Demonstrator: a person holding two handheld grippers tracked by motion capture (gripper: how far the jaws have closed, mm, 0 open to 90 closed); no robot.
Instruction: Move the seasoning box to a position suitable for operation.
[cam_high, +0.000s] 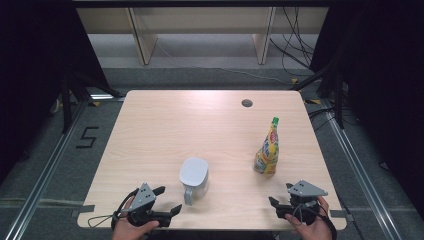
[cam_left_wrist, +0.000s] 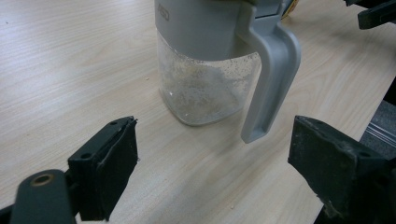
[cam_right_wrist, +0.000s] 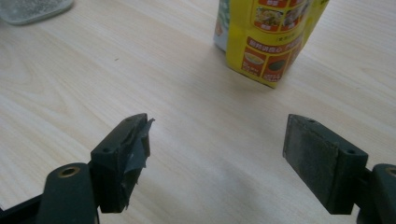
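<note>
The left tongs (cam_high: 167, 199) rest at the near edge of the bench (cam_high: 165, 130), at about 7 o'clock from the bench centre. Their jaws stand wide apart with nothing between them. The right tongs (cam_high: 281, 196) rest at the near edge at about 5 o'clock, jaws likewise wide and empty.

The pitcher (cam_high: 194, 178) stands upright on the bench, at about 1 o'clock from the left tongs and near them, not touching. It has a grey lid and upper body, a clear lower body, and a grey handle that points toward the near edge. In the left gripper view the pitcher (cam_left_wrist: 205, 70) stands ahead of the jaws, with its handle (cam_left_wrist: 271, 84) on the right of the body. A pale, speckled residue coats the clear wall.

The yellow pouch (cam_high: 267, 150) with a green cap stands upright at about 11 o'clock from the right tongs, apart from them. In the right gripper view its printed base (cam_right_wrist: 266, 42) stands ahead of the jaws.

A round grommet hole (cam_high: 246, 103) lies near the far edge of the bench, at about 1 o'clock from its centre.
</note>
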